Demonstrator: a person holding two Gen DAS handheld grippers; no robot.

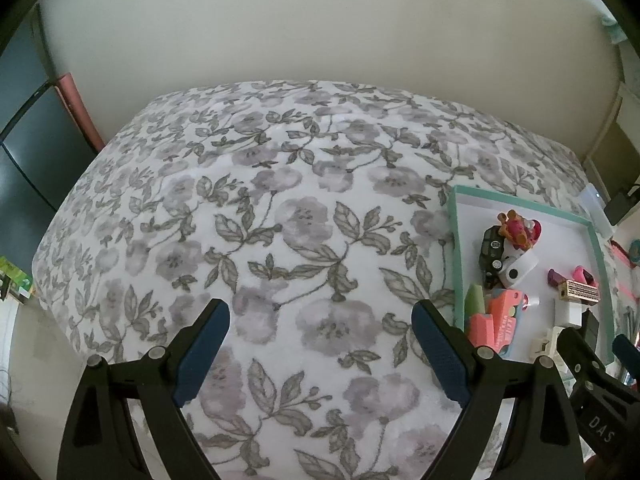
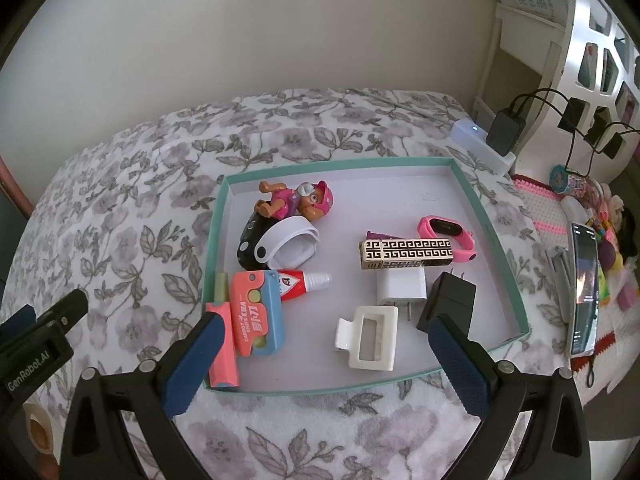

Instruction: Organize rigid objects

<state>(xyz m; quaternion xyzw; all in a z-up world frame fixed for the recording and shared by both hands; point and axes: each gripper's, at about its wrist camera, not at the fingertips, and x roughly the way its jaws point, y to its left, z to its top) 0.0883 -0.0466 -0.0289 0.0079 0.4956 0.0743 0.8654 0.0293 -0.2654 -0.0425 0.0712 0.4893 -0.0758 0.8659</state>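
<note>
A shallow teal-rimmed box (image 2: 486, 216) with a white floor lies on the floral blanket and holds several small items: a pink toy pup figure (image 2: 296, 200), a white band (image 2: 290, 246), a gold patterned bar (image 2: 406, 255), a pink watch (image 2: 448, 234), a white charger (image 2: 400, 288), a black charger (image 2: 450, 302), a white hair clip (image 2: 370, 336), a red tube (image 2: 304, 282), a pink and blue toy knife (image 2: 254, 314). My right gripper (image 2: 324, 330) hovers open over the box's near edge, holding nothing. My left gripper (image 1: 320, 318) hangs open over bare blanket, left of the box (image 1: 454, 240).
The floral blanket (image 1: 280, 208) covers a raised surface against a pale wall. Right of the box lie a phone (image 2: 584, 288), a white power strip (image 2: 480, 142) with black plugs, and assorted toys on a pink mat (image 2: 540, 208). A dark cabinet (image 1: 24, 152) stands at left.
</note>
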